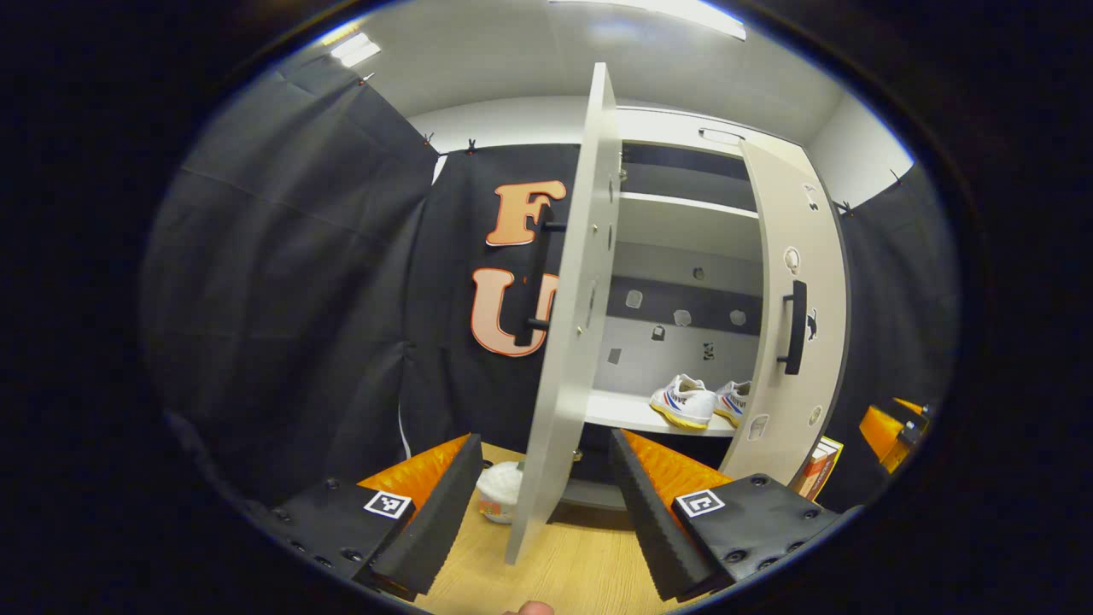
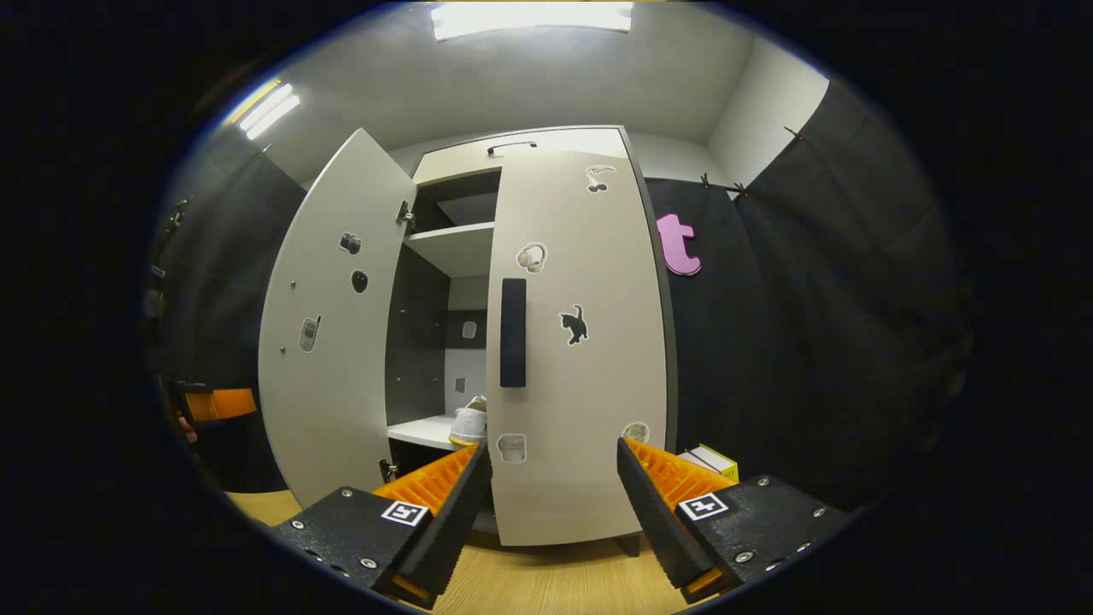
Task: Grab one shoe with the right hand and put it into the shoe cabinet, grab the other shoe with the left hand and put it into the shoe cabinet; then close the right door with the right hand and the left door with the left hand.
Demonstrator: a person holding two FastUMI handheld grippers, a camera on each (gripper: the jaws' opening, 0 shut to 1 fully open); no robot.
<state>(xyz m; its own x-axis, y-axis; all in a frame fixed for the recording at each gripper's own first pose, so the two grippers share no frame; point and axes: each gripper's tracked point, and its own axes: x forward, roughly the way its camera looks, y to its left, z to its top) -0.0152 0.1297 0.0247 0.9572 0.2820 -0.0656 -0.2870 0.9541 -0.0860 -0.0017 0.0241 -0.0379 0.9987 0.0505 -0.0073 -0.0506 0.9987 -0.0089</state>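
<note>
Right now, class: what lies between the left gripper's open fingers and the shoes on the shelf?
In the left gripper view, the left door's edge stands between the left gripper and the shoes.

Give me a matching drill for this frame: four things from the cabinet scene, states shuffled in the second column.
1. shoes
2. left door
3. right door
4. left gripper

A. nearly shut
B. jaws open, holding nothing
C. swung wide, edge-on in the left gripper view
D. side by side on a cabinet shelf

Pairs: 1-D, 2-C, 3-A, 4-B
</note>
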